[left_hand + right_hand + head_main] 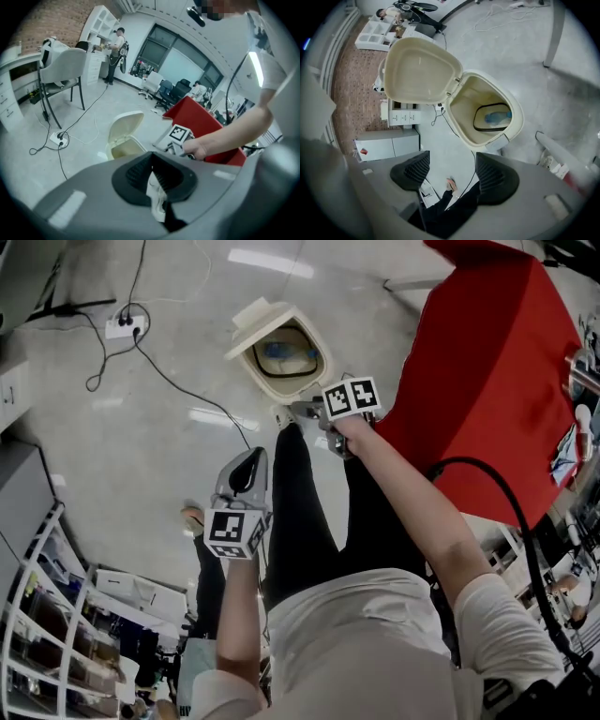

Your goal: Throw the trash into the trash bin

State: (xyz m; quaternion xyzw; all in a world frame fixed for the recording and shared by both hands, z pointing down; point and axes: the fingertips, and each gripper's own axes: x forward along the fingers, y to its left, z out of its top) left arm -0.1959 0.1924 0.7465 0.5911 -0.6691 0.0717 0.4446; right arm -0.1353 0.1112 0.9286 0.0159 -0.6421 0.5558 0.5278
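A cream trash bin (281, 357) stands on the grey floor with its lid (255, 319) flipped open. The right gripper view looks down into the bin (487, 112), where a blue-and-clear piece of trash (497, 116) lies inside a black liner. My right gripper (452, 161) hangs just in front of the bin's rim, jaws open and empty; in the head view the right gripper (300, 412) is right beside the bin. My left gripper (152, 171) is shut on a crumpled white scrap of paper (155, 197). It is held back from the bin, lower in the head view (249, 470).
A red-covered table (487, 371) stands right of the bin. A power strip (124, 327) and a black cable (187, 395) lie on the floor to the left. White shelving (47, 634) fills the lower left. My black-trousered legs (300, 512) are below the grippers.
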